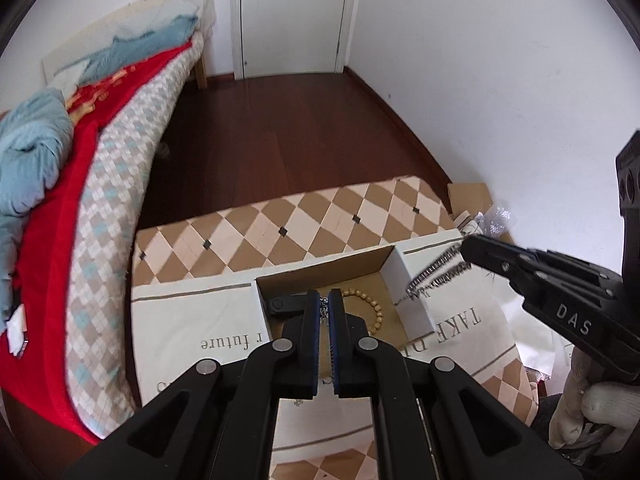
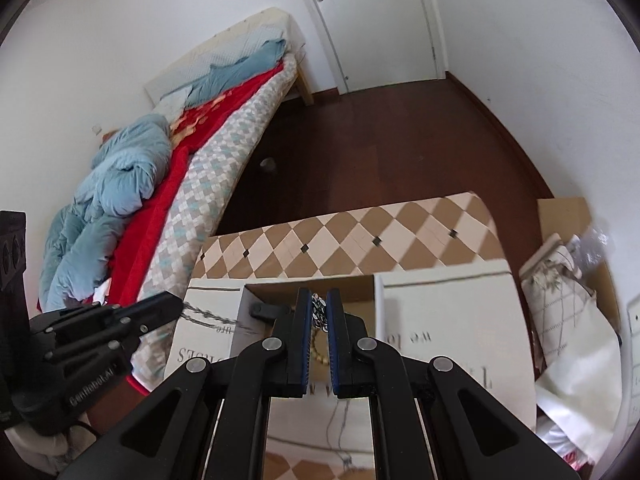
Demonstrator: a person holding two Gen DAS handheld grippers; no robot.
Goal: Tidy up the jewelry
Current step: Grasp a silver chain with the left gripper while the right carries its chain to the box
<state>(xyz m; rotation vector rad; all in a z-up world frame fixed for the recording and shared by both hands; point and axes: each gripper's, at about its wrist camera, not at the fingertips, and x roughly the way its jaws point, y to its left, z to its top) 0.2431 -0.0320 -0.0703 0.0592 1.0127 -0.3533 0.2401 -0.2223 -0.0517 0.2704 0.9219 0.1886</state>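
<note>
An open cardboard box (image 1: pixel 360 270) sits on a table with a white printed cloth. Inside lie a wooden bead bracelet (image 1: pixel 370 308) and a black object (image 1: pixel 286 305). My left gripper (image 1: pixel 327 312) is shut on one end of a silver chain (image 1: pixel 325 308), just above the box. My right gripper (image 2: pixel 319 312) is shut on the other end of the chain (image 2: pixel 318 312), above the box (image 2: pixel 356 288). In the left wrist view the right gripper (image 1: pixel 466 250) holds the chain (image 1: pixel 434 274) stretched and blurred over the box's right wall. The left gripper (image 2: pixel 178 304) shows at the left of the right wrist view.
The table (image 1: pixel 280 224) has a tan and cream diamond cover under the white cloth (image 1: pixel 192 320). A bed (image 1: pixel 100 160) with red and blue bedding stands to the left. Cardboard and bags (image 2: pixel 568 272) lie at the right by the wall. Dark wood floor (image 1: pixel 288 128) lies beyond.
</note>
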